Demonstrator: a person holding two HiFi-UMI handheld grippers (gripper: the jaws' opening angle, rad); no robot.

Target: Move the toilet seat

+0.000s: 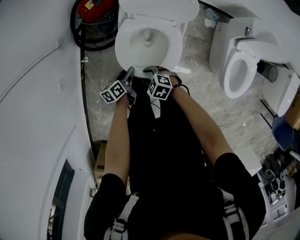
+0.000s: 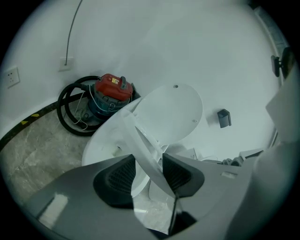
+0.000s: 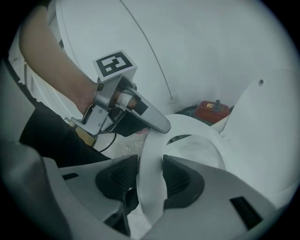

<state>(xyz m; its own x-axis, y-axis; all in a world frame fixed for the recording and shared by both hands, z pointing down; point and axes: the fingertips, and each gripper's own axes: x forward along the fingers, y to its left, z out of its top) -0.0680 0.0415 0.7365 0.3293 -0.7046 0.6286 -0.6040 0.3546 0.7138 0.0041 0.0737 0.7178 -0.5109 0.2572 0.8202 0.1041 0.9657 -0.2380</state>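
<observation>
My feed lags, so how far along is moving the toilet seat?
Done: the lid stands up. In hand: left gripper and right gripper both clamp the toilet seat, its front tilted off the bowl. Left: probably swinging it up to the lid, then releasing.

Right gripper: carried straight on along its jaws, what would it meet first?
The toilet seat: the right gripper is already shut on its front rim, so the rim fills the jaws. Past that, probably the inside of the bowl, though depth is hard to judge.

The toilet seat (image 1: 121, 47) is white, the vacuum (image 2: 112, 86) red-topped with a black hose (image 2: 65, 117), the floor (image 1: 225, 112) grey-marbled.
</observation>
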